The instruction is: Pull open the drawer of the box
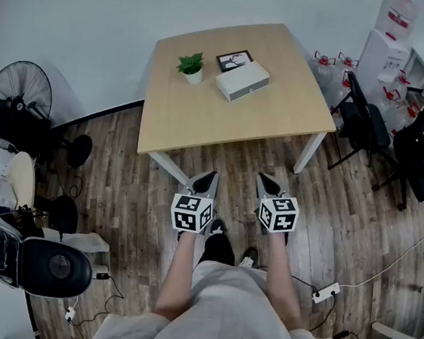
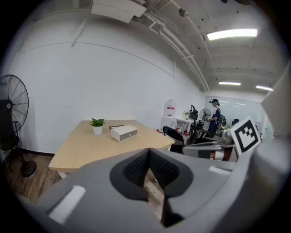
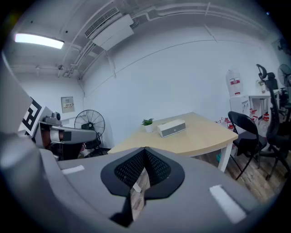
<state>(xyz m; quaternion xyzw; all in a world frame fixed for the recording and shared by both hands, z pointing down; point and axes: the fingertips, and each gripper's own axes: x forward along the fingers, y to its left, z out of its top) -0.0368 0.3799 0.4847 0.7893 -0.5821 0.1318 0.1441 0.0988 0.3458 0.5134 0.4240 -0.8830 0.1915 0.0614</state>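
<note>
The box (image 1: 243, 80) is sitting on the far part of the table (image 1: 202, 122), and its drawer (image 3: 174, 130) is lying flush in the front, closed. A small potted plant (image 1: 192, 67) is standing near it, on the left in the head view, and a dark picture frame (image 1: 234, 59) is lying just behind it. The left gripper (image 1: 209, 177) and the right gripper (image 1: 265, 180) are hanging over the wooden floor (image 1: 344, 210) before the table, well apart from the box. Each one's jaws are pressing together at the tips, with nothing between them.
</note>
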